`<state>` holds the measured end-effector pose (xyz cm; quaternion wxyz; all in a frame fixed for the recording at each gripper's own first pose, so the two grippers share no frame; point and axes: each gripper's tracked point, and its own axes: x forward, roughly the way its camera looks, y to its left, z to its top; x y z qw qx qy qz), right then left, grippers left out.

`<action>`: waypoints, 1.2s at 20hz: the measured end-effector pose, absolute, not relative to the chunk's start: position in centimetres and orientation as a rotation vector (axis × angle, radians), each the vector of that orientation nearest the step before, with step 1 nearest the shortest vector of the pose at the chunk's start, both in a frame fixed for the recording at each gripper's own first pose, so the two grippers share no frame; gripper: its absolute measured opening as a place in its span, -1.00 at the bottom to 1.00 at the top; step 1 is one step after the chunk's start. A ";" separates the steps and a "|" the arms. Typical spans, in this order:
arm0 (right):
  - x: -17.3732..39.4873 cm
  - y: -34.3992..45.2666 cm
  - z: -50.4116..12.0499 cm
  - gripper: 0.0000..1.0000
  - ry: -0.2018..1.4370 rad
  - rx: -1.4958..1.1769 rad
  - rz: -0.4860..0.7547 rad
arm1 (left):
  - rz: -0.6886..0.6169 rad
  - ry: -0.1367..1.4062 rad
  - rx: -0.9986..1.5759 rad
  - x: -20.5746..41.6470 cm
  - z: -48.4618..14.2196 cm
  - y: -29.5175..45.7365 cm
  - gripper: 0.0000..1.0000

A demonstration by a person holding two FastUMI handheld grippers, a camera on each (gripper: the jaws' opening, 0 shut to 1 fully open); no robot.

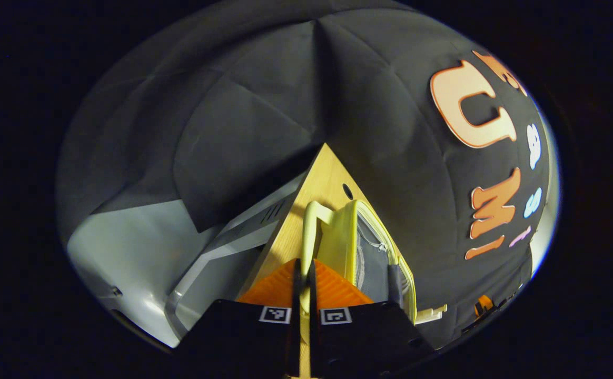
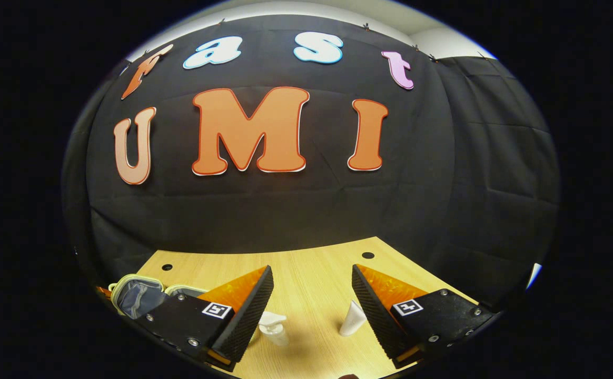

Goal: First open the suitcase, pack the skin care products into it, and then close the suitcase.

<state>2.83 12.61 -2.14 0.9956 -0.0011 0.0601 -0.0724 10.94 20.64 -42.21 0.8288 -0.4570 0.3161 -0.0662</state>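
Note:
In the left gripper view my left gripper (image 1: 304,263) is shut on the pale yellow rim of the small suitcase (image 1: 338,237), which stands open and shows a grey zipped lining (image 1: 372,263). In the right gripper view the same suitcase (image 2: 132,295) lies open at the lower left, on the table. My right gripper (image 2: 312,273) hangs open above the table. Below its spread fingers lie a white pump bottle (image 2: 275,329) and a white tube (image 2: 353,318); neither finger touches them.
The wooden table (image 2: 306,263) has small round holes (image 2: 368,255) near its far edge and ends at the black cloth wall. In the left gripper view a table corner (image 1: 327,173) points away, with a grey-white frame and floor (image 1: 138,247) beside it.

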 end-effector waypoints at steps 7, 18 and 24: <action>3.8 9.9 -3.8 0.91 0.164 0.001 -0.135 | 0.237 0.464 -0.719 10.7 -36.3 28.7 0.93; 5.5 5.6 -5.6 0.91 0.209 -0.011 -0.025 | 0.144 0.121 -0.421 3.9 -13.9 8.2 0.94; 5.6 2.7 -8.0 0.91 0.234 -0.043 0.022 | 0.020 0.185 -0.254 3.2 -14.2 -13.2 1.00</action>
